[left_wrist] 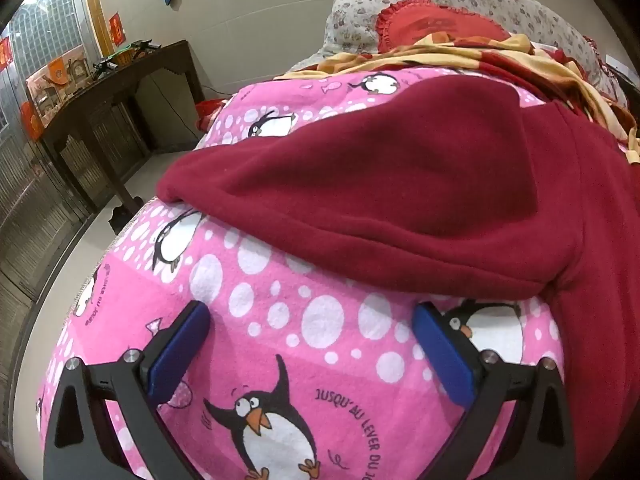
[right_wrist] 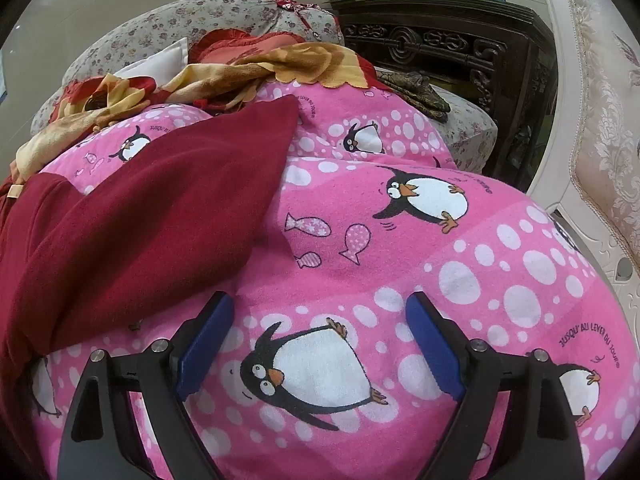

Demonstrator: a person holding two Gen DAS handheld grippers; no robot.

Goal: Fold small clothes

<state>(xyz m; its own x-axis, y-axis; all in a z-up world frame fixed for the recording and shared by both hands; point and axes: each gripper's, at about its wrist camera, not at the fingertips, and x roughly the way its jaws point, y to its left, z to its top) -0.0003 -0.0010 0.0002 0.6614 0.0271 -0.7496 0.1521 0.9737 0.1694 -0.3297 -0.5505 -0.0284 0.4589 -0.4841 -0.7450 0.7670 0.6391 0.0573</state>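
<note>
The dark red fleece garment (left_wrist: 400, 184) lies spread on the pink penguin blanket (left_wrist: 304, 344), apparently not yet folded, with the left claw (left_wrist: 312, 356) and right claw (right_wrist: 320, 344) near it, both wide apart and empty.

Even, soft indoor light, sharp focus, faint shadows (strong fisheye bending and dark vignette at edges).

text: "JUSQU'AU LEVER DU JO…", cut off at the picture's edge | on: pink penguin blanket (left_wrist: 280, 320), curving beside a penguin, left wrist view || text: "JUSQU'AU LEVER DU JOUR" | on: same blanket (right_wrist: 400, 264), beside penguins, right wrist view || red wall signs (left_wrist: 117, 30): too blurred to read
</note>
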